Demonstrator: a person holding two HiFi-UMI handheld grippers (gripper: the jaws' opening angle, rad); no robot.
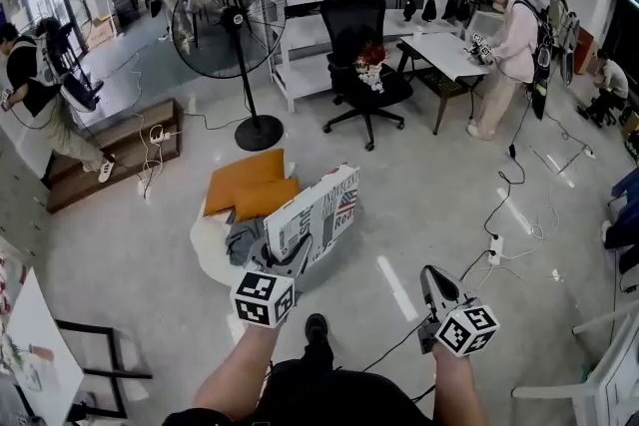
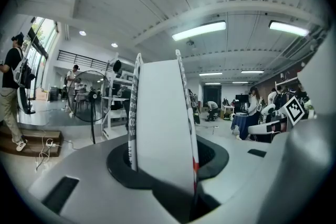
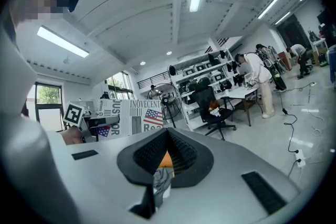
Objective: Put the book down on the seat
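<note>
The book (image 1: pixel 318 213), with a newspaper-print cover and a US flag on it, stands on edge, tilted, over a low white round seat (image 1: pixel 206 252). My left gripper (image 1: pixel 287 260) is shut on its lower edge; in the left gripper view the book (image 2: pixel 160 123) fills the space between the jaws of the left gripper (image 2: pixel 160 165). On the seat lie orange cushions (image 1: pixel 250 186) and a grey cloth (image 1: pixel 243 238). My right gripper (image 1: pixel 431 276) hangs to the right of the seat, shut and empty. From the right gripper (image 3: pixel 167 136) the book (image 3: pixel 129 117) shows at the left.
A standing fan (image 1: pixel 229 18) and a black office chair (image 1: pixel 361 55) stand beyond the seat, with white shelves and a desk (image 1: pixel 445 55) behind. People stand at the left and right. Cables (image 1: pixel 504 214) run over the floor at the right. A wooden bench (image 1: pixel 110 150) lies at the left.
</note>
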